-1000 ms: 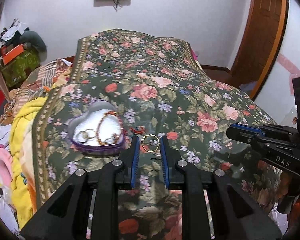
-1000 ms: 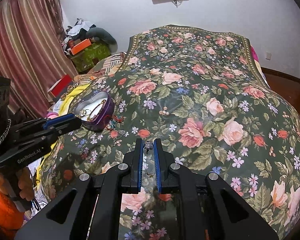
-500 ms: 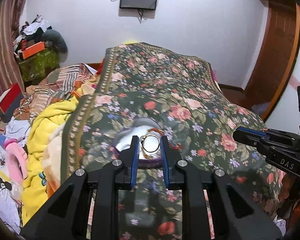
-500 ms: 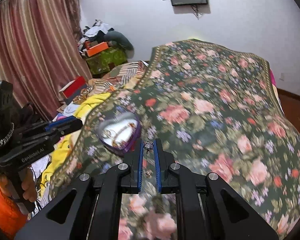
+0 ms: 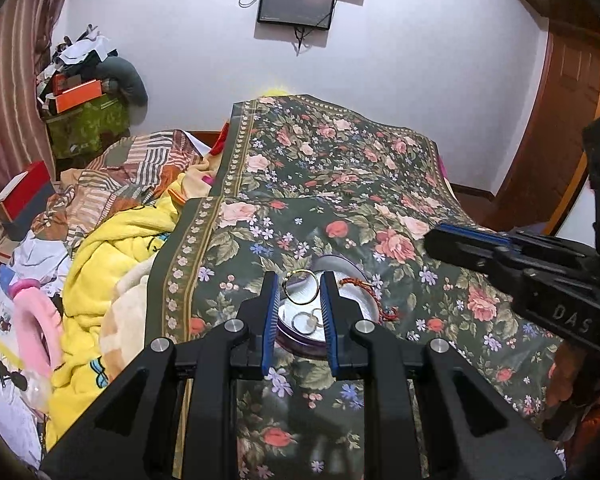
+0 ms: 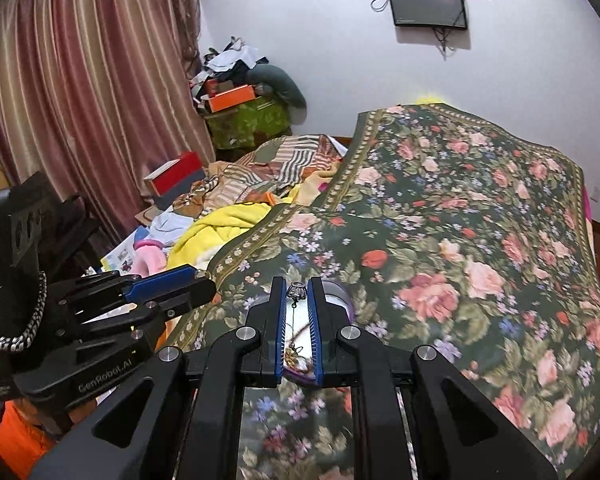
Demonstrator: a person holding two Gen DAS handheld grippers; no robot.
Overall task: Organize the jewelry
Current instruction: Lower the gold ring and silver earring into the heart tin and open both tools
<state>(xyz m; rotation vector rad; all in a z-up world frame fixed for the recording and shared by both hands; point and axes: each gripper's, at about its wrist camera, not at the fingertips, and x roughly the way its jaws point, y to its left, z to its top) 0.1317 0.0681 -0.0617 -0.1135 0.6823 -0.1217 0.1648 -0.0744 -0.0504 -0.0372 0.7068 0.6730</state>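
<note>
Drop-off step: left gripper (image 5: 299,290) pinches gold ring (image 5: 299,288) over heart-shaped tin (image 5: 342,322) (rings inside); right gripper (image 6: 297,296) nearly closed on beaded pendant (image 6: 297,290). Next: open over tin.

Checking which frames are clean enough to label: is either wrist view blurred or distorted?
Left wrist view: sharp; gold ring and purple heart-shaped tin crisp; fisheye bends the wooden door. Right wrist view: floral bedspread smeared toward the lower edge.

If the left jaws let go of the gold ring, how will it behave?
The gold ring looks thin and rigid, so probably light. Held above the tin, it would likely drop in. Being round, it may roll or bounce slightly.
</note>
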